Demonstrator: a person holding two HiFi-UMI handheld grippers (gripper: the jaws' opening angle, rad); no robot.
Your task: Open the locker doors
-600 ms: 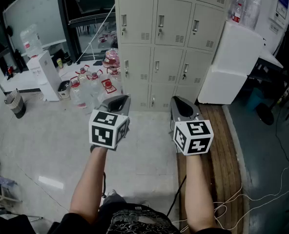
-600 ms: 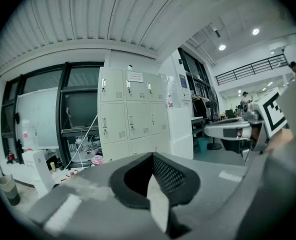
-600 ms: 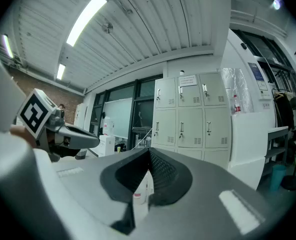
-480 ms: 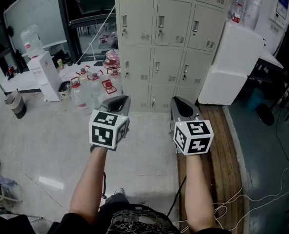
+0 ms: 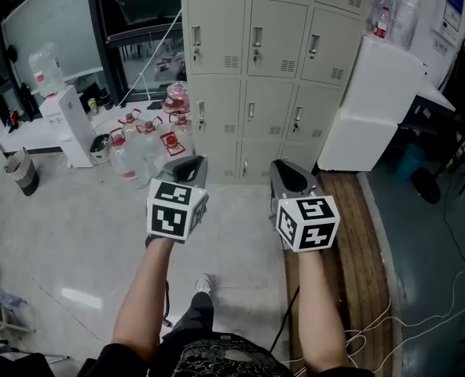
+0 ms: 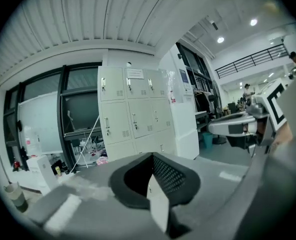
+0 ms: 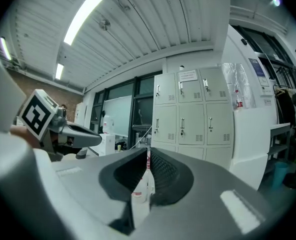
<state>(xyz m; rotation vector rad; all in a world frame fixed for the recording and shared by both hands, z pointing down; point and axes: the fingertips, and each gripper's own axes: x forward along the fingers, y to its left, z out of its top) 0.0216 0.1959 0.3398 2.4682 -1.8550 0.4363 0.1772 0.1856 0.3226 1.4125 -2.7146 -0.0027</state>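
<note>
The beige locker cabinet [image 5: 256,61] stands ahead across the floor, with every door I can see closed and a small handle on each. It also shows in the left gripper view as the lockers [image 6: 133,114] and in the right gripper view as the lockers [image 7: 193,116]. My left gripper [image 5: 187,163] and right gripper [image 5: 283,170] are held side by side, well short of the doors. In its own view, the left gripper [image 6: 152,155] has its jaws together with nothing between them. The right gripper [image 7: 148,151] is likewise shut and empty.
Several large water bottles [image 5: 142,144] stand on the floor left of the lockers, beside a white dispenser [image 5: 71,120] and a bin [image 5: 20,171]. Stacked white boxes [image 5: 374,108] sit right of the lockers. A wooden strip [image 5: 358,234] and loose cables [image 5: 421,320] lie at right.
The person's foot has stepped forward into view at the bottom and the scene has shifted slightly. Both grippers keep their pose and stay shut.
</note>
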